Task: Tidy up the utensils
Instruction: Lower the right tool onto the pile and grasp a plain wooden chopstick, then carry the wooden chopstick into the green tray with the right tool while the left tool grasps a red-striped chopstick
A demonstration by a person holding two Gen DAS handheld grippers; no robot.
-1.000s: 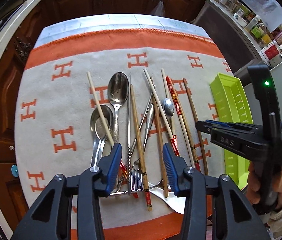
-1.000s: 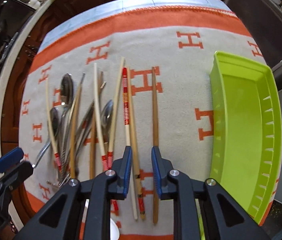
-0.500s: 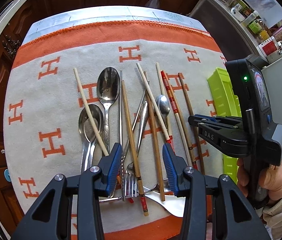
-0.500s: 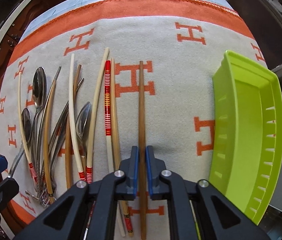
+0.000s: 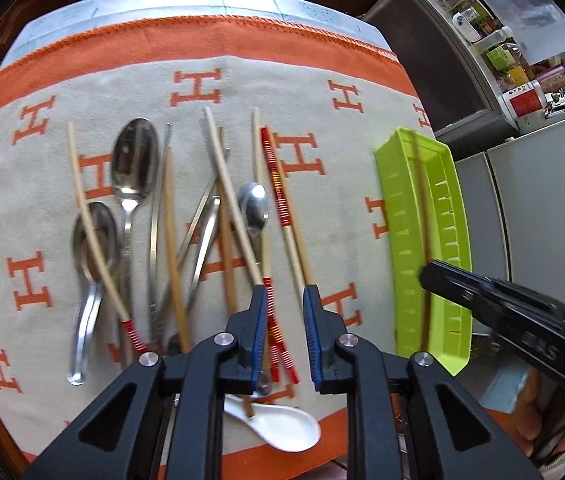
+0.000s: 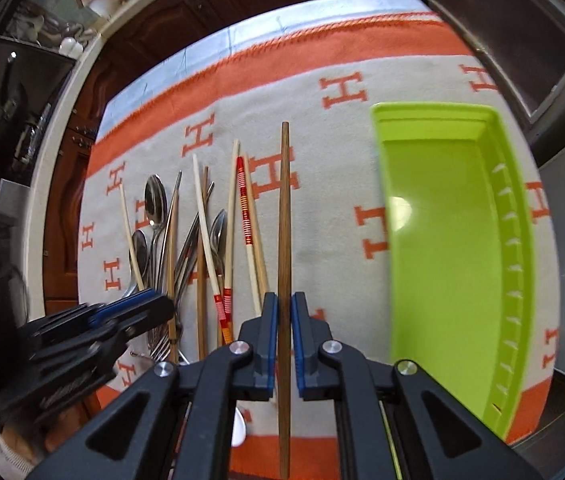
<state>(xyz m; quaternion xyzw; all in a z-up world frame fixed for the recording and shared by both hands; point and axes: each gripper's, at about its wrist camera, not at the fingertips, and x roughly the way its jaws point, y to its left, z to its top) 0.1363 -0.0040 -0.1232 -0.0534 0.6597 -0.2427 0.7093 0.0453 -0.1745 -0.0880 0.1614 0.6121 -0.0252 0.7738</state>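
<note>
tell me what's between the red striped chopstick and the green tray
In the right wrist view: the brown chopstick held in the right tongs, then bare cloth.

Brown chopstick [image 6: 283, 216] gripped, utensil pile [image 5: 186, 216] beside

We are seeing a matt woven cloth [image 6: 322, 240], glossy metal spoons [image 5: 134, 160], a smooth brown wooden chopstick [image 6: 283, 220], a shiny green plastic tray [image 6: 442, 240] and a glazed white spoon [image 5: 282, 424].
</note>
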